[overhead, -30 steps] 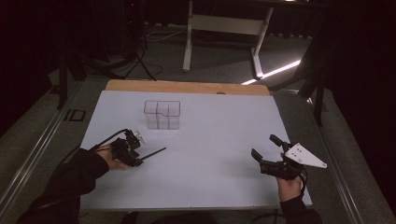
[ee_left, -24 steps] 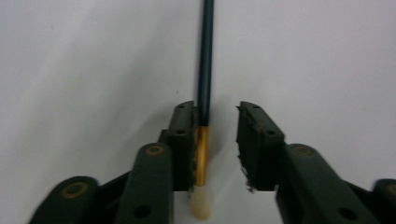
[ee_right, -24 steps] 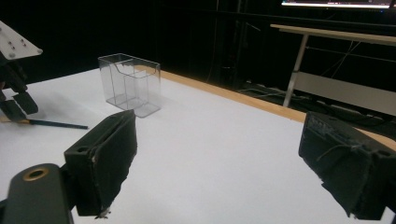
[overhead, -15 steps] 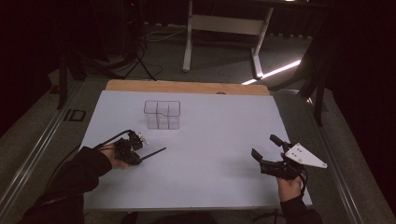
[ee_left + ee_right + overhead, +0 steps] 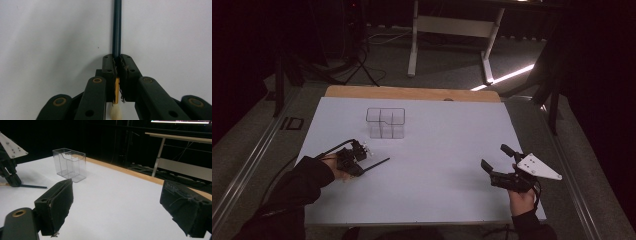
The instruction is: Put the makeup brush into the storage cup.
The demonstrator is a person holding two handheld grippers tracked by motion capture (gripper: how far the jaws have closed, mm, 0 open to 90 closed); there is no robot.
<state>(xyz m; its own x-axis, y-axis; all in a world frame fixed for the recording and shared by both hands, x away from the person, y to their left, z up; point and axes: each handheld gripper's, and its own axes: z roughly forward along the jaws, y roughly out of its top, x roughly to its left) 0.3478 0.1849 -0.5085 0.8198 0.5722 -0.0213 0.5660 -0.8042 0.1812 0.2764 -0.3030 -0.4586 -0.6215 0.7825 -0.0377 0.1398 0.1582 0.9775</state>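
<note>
a white sheet (image 5: 437, 170) covers the table, with a strip of bare wood (image 5: 412, 93) showing along its far edge. around it the room is dark; a white-legged desk (image 5: 452, 25) stands behind on grey floor, where a bright streak of light (image 5: 507, 76) lies. a clear plastic organizer (image 5: 385, 122) with compartments stands on the far left-centre of the sheet.

the left gripper (image 5: 358, 161), held low at the near left with a dark sleeve (image 5: 297, 185) behind it, has just been closing and now pinches a paintbrush (image 5: 117, 30): its dark handle runs out past the jaws across the sheet, its gold ferrule and pale bristles behind them. the right gripper (image 5: 496, 159) hovers at the near right, jaws spread wide with nothing between, angled toward the organizer.
</note>
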